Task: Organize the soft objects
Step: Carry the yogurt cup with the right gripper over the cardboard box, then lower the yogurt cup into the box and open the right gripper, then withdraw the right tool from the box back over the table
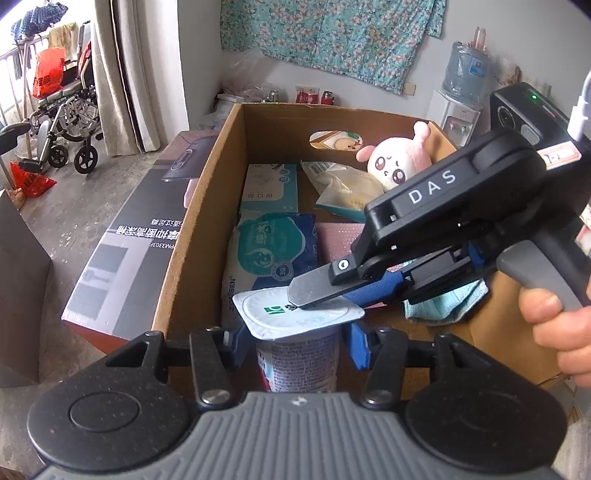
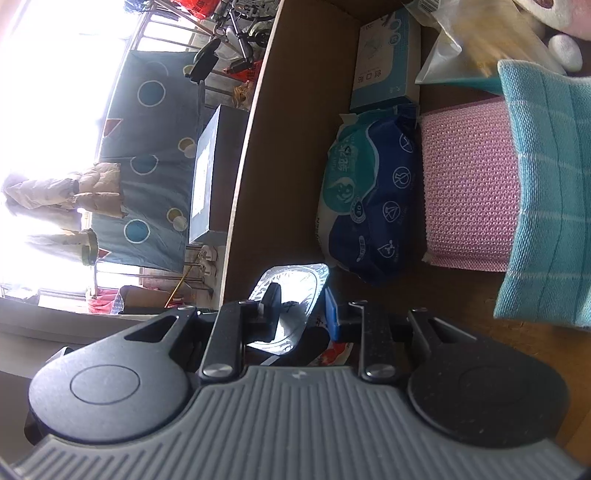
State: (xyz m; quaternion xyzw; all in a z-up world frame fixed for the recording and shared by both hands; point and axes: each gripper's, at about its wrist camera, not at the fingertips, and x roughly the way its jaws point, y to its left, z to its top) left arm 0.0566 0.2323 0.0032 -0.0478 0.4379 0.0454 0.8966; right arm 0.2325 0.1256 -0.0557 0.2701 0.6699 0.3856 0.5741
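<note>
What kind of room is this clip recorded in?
Probably a lived-in home room: a water dispenser stands in the corner, floral cloth hangs on the wall, and a wheelchair sits beside the curtain.

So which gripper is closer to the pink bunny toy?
The right. The right gripper reaches in from the bunny's side of the box, its tips on the yogurt cup; the pink bunny sits beyond. The left gripper holds the cup nearer the camera.

We see a pale wall point(image 1: 417, 107) hung with a teal floral cloth point(image 1: 332, 33), a water dispenser point(image 1: 461, 92) in the corner, beige curtains point(image 1: 122, 74) beside a bright doorway, a folded wheelchair point(image 1: 66, 122) and grey concrete floor point(image 1: 92, 192).
</note>
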